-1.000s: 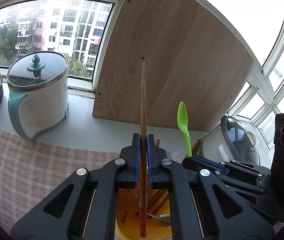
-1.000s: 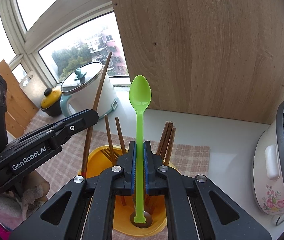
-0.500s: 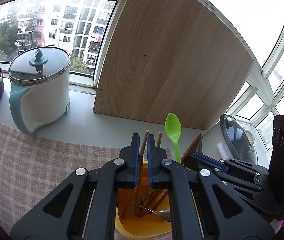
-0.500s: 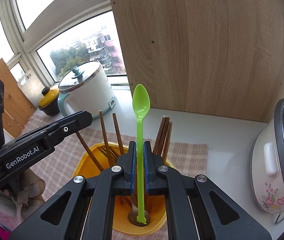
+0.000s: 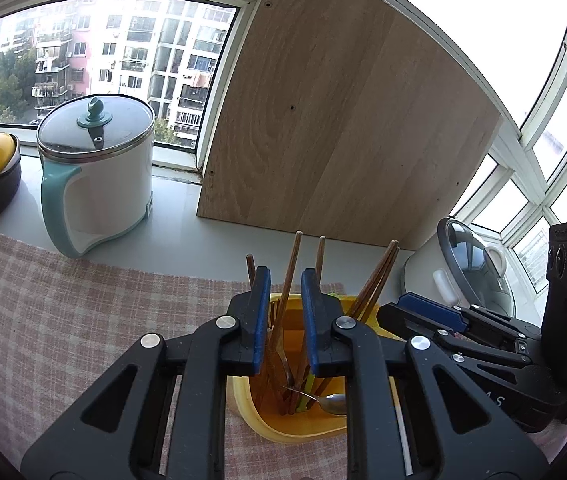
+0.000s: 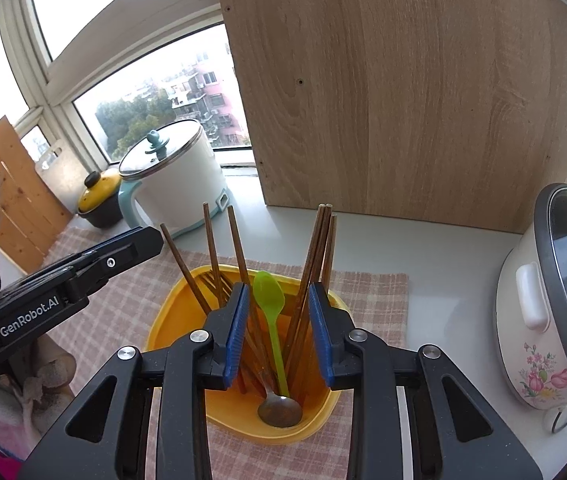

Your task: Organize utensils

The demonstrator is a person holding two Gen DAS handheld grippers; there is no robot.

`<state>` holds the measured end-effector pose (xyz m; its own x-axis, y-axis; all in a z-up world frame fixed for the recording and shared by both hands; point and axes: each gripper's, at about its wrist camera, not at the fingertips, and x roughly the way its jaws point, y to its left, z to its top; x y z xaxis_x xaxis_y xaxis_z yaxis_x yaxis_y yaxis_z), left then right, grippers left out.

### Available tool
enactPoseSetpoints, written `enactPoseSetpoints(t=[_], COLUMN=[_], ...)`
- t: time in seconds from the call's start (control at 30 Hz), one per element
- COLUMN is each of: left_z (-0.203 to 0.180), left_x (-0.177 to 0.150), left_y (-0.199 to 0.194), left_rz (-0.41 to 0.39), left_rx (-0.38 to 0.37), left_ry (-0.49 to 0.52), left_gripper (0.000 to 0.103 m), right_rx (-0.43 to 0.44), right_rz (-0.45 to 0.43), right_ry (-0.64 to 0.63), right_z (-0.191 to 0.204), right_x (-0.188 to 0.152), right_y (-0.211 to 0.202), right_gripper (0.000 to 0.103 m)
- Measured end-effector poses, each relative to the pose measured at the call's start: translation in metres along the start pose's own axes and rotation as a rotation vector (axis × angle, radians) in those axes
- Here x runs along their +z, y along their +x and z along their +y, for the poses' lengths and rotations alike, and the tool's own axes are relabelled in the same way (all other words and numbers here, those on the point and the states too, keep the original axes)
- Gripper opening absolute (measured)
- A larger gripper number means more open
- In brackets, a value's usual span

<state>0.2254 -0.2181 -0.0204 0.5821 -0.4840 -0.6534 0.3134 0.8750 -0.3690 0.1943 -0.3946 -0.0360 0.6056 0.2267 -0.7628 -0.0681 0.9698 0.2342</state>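
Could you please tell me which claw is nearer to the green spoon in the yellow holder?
Right. The right claw straddles the green spoon, jaws opening, pads clear of it. The left claw sits further off, framing a brown chopstick.

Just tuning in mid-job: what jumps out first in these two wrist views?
The yellow utensil holder on the checked cloth, bristling with wooden chopsticks and a bright green spoon. The right gripper hangs over it, jaws opening, pads off the spoon. Behind, a big wood board leans against the window.
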Motion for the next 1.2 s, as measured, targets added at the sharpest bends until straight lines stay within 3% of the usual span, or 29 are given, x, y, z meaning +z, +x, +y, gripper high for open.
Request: enactPoseSetpoints(t=[0.1,0.4,0.47,0.5,0.67,0.73,0.8,1.03,1.2], left_z=[-0.001,-0.009,-0.010,-0.011,-0.017,-0.020,-0.022,-0.027,-0.032], left_x=[-0.005,-0.025,-0.030,-0.032,-0.047,-0.054,-0.060,-0.074,-0.080], left_y=[-0.008,-0.034,-0.041,-0.045,-0.066,-0.075,-0.085,-0.114,-0.130], left_rz=[-0.005,-0.018,-0.023,-0.027,-0.043,-0.050,-0.059,-0.077,-0.098], left_rx=[0.004,0.053,0.055,0.056,0.080,0.083,0.091,0.098,0.126], left_ry=[0.006,0.058,0.067,0.071,0.107,0.123,0.139,0.151,0.174], left_gripper=[0.021,0.022,0.028,0.034,0.041,0.052,0.056,0.077,0.087], right_rx=[-0.005,-0.023,-0.024,-0.025,-0.035,-0.044,-0.060,-0.086,-0.129], right_rz=[-0.001,-0.022,-0.027,-0.030,-0.053,-0.066,-0.087,-0.135,-0.174], right_ry=[-0.008,-0.021,-0.026,-0.028,-0.034,-0.033,-0.040,-0.059,-0.083], right_z=[0.003,0.013,0.015,0.016,0.021,0.023,0.025,0.033,0.041], right_x=[-0.004,-0.017,-0.022,-0.024,-0.037,-0.042,-0.047,-0.059,-0.066], right_y=[-0.004,-0.025,-0.030,-0.033,-0.052,-0.059,-0.068,-0.091,-0.103], right_gripper=[0.029,0.029,0.031,0.035,0.044,0.053,0.061,0.074,0.080])
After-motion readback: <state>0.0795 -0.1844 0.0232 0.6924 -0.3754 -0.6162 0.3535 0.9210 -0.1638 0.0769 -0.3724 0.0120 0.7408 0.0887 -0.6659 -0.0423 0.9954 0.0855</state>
